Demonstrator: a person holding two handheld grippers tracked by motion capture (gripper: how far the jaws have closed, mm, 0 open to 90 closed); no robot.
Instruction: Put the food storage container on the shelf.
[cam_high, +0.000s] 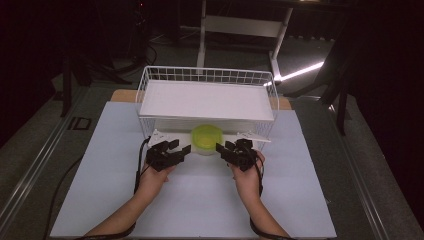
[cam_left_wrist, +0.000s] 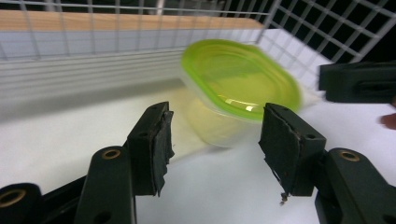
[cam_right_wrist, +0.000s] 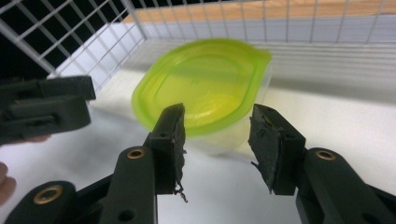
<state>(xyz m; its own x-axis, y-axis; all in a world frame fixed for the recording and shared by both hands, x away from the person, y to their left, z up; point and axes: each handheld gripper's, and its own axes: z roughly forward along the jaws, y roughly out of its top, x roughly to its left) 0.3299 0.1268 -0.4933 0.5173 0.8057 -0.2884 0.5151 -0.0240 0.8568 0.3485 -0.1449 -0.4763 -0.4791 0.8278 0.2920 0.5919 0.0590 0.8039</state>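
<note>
A clear plastic container with a lime-green lid (cam_high: 207, 137) sits on the white table mat, at the open front of a white wire basket (cam_high: 207, 72). My left gripper (cam_high: 179, 148) is just left of the container and my right gripper (cam_high: 224, 147) just right of it, both pointing inward. In the left gripper view, the black jaws (cam_left_wrist: 217, 116) stand apart, with the container (cam_left_wrist: 233, 79) just beyond their tips and untouched. The right gripper view shows its jaws (cam_right_wrist: 218, 114) also apart and the container (cam_right_wrist: 205, 84) a little past them, blurred.
A white board (cam_high: 205, 100) lies across the basket above the container. Wire mesh walls (cam_left_wrist: 327, 28) enclose the sides and back. A wooden edge (cam_right_wrist: 280, 11) runs behind the basket. The white mat (cam_high: 200, 200) spreads toward the person. Dark floor and a stand lie beyond.
</note>
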